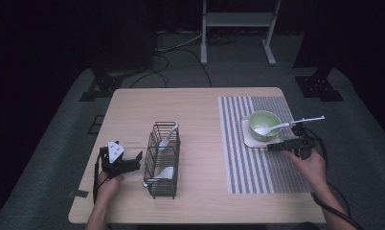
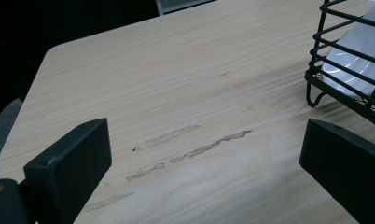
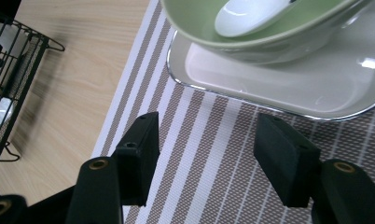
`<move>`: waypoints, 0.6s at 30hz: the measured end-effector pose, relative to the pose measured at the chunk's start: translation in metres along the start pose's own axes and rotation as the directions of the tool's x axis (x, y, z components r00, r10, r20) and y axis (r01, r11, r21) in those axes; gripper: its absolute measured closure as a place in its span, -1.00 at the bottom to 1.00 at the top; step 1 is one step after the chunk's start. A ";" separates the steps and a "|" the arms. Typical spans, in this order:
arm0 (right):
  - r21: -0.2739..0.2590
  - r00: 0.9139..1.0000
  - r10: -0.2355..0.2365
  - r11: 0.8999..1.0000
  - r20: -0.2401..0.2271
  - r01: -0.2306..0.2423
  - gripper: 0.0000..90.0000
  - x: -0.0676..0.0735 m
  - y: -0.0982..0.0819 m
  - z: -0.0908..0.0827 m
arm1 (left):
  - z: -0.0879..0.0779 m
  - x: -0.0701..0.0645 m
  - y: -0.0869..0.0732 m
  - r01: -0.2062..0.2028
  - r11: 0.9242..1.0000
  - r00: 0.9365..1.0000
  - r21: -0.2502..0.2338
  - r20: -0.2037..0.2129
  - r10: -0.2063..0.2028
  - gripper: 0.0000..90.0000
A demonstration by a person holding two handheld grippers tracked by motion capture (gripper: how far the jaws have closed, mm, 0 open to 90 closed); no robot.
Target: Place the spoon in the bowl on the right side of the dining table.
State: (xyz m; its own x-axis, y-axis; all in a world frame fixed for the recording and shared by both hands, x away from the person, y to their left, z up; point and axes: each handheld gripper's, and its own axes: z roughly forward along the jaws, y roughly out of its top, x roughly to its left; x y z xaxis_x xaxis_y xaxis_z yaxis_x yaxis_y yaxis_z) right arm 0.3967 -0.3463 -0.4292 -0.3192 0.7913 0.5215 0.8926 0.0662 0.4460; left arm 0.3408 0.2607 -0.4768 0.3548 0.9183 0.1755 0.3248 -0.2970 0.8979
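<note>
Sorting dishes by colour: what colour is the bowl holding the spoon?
Light green bowl; clearest in the high view.

table [image 1: 195, 103] | on it: striped placemat [image 1: 238, 167], wire basket [image 1: 163, 160]

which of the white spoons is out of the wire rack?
The spoon lying in the green bowl on the striped mat; the other two sit in the black rack.
</note>
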 end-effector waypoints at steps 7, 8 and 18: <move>0.012 1.000 -0.024 1.000 -0.008 0.024 -0.13 0.008 -0.005 0.005 | 0.000 0.000 0.000 -0.001 1.000 1.000 0.000 0.000 0.001 -0.97; 0.015 1.000 -0.028 1.000 -0.009 0.028 -0.13 0.009 -0.006 0.005 | 0.000 0.000 0.000 0.000 1.000 1.000 0.000 0.000 0.000 -0.97; 0.021 0.998 -0.052 0.998 -0.031 0.053 -0.13 0.019 -0.014 0.010 | 0.000 0.000 0.000 -0.002 1.000 1.000 0.003 -0.001 0.002 -0.97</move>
State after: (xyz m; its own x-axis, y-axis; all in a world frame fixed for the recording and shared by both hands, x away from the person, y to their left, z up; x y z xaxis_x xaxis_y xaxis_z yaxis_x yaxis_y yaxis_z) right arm 0.3813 -0.3261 -0.4330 -0.3753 0.7676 0.5195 0.8809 0.1210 0.4576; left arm 0.3407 0.2608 -0.4767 0.3550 0.9178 0.1776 0.3270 -0.2999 0.8962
